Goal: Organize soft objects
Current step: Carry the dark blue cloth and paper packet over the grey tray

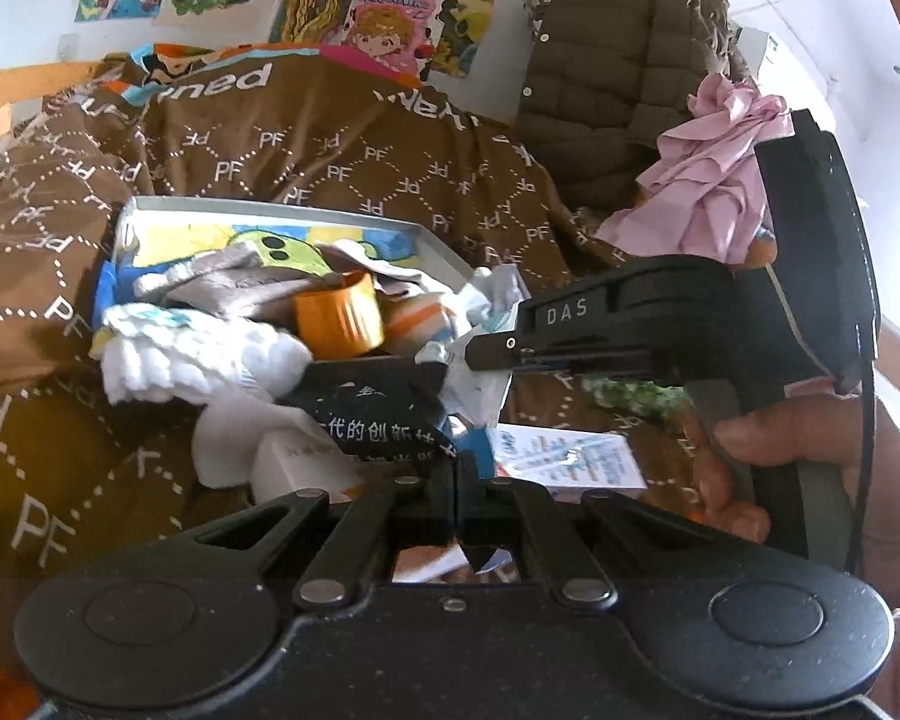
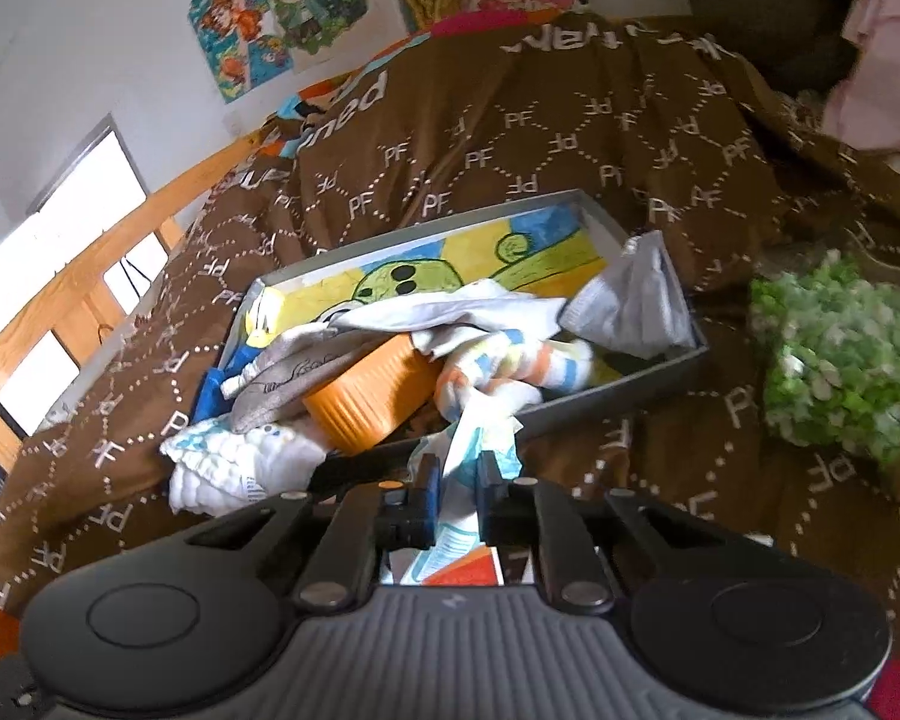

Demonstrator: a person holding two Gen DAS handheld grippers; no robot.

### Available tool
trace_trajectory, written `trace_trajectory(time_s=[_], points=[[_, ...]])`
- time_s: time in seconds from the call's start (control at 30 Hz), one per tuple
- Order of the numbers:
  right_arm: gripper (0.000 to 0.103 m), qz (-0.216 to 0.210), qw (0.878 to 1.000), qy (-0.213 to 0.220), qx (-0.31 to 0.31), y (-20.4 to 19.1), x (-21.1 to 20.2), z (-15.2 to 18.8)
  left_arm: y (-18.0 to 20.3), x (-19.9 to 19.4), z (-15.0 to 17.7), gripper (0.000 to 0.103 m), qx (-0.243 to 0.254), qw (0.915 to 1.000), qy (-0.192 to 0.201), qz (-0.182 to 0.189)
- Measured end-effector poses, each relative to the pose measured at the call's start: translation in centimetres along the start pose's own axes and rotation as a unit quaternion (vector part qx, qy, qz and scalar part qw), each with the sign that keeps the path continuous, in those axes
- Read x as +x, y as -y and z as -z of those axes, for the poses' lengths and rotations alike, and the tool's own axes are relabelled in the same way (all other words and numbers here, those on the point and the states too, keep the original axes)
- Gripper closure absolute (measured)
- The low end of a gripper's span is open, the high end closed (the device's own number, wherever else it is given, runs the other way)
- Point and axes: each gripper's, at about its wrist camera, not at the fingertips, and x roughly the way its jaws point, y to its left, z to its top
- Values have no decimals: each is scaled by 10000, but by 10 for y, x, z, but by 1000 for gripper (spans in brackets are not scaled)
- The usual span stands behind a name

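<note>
- The left hand-held gripper [image 1: 457, 474] has its jaws together at the lower edge of a black cloth [image 1: 384, 414] printed with white Chinese characters; whether it pinches the fabric is hard to tell.
- The right hand-held gripper [image 2: 457, 483] is clamped on a crumpled white-and-blue wrapper [image 2: 480, 438] standing up between its pads; its jaws have just been closing. In the left view its arm reads "DAS".
- Just beyond lies a small white printed carton [image 1: 570, 459] on the bed.
- The shallow grey tray [image 2: 684, 354] holds socks, a white quilted cloth [image 2: 240, 462] spilling over its near edge, and an orange ribbed cup [image 2: 378, 402] on its side.
- The brown quilt [image 2: 570, 138], marked "PF" throughout, lies open behind the tray; a green bundle [image 2: 840, 360] sits right.
</note>
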Motion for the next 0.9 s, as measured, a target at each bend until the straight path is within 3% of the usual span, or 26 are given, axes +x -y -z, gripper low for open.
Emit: trace_trajectory(time_s=[0.3,0.5,0.9], points=[[90,-93,9983,510,261,16,-36,-4,21,-21,0,103,166,9997,-92,174],[90,-245,9972,676,194,15,-40,-6,29,-33,3,103,259,9993,-215,191],[90,-409,9945,944,209,16,-40,-10,34,-45,-10,103,199,9977,-206,621]])
